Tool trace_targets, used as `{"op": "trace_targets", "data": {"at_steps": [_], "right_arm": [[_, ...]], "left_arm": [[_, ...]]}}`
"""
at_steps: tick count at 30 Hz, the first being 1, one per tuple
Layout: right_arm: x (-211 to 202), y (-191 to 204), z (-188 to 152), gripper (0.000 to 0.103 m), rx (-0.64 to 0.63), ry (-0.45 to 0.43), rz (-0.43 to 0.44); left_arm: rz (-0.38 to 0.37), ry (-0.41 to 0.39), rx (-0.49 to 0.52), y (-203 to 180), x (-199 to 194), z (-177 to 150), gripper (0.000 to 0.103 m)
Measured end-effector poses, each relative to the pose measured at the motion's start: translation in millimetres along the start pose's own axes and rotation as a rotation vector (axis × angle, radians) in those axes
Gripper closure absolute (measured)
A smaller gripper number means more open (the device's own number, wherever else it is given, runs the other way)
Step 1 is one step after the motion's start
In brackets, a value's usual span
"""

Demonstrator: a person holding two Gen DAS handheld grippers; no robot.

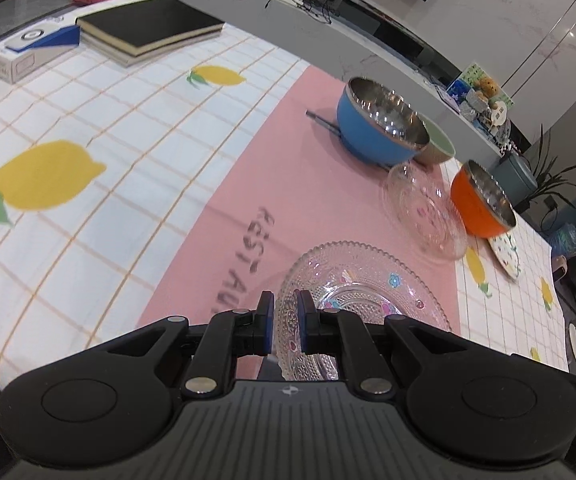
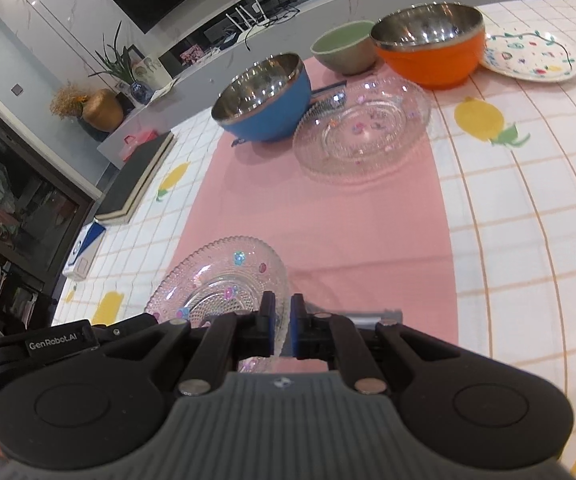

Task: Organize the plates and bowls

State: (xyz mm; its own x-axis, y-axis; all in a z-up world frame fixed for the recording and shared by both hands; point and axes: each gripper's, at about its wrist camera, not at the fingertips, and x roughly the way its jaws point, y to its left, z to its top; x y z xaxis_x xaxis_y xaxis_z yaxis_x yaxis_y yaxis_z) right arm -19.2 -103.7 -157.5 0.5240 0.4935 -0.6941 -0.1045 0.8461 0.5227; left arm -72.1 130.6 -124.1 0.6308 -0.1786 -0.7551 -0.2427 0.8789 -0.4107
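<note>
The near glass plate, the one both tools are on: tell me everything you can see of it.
The near plate is clear pressed glass with a beaded, scalloped rim, a smooth centre and small coloured flower and heart prints. It holds nothing. It sits low over the pink mat, tilted; whether it touches the mat is unclear. The left tool is shut on its left rim, the right tool on its right rim. It stands apart from the other dishes.

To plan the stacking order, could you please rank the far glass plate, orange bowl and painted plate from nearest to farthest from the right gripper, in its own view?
1. Far glass plate, ahead on the pink mat.
2. Orange bowl, behind it, slightly right.
3. Painted plate, far right.
</note>
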Motion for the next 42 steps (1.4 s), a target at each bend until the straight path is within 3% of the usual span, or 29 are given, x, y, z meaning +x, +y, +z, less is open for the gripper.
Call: {"op": "trace_targets", "data": {"at_steps": [20, 42], "right_arm": [[4.2, -14.7, -24.0, 0.097, 0.025, 0.064, -0.043], [13.0, -14.1, -23.3, 0.097, 0.028, 0.073, -0.051]], "left_arm": [[0.044, 0.05, 0.011, -0.9, 6.5, -23.2, 0.09], [0.078, 0.061, 0.028, -0.7, 17.9, -18.1, 0.087]]}}
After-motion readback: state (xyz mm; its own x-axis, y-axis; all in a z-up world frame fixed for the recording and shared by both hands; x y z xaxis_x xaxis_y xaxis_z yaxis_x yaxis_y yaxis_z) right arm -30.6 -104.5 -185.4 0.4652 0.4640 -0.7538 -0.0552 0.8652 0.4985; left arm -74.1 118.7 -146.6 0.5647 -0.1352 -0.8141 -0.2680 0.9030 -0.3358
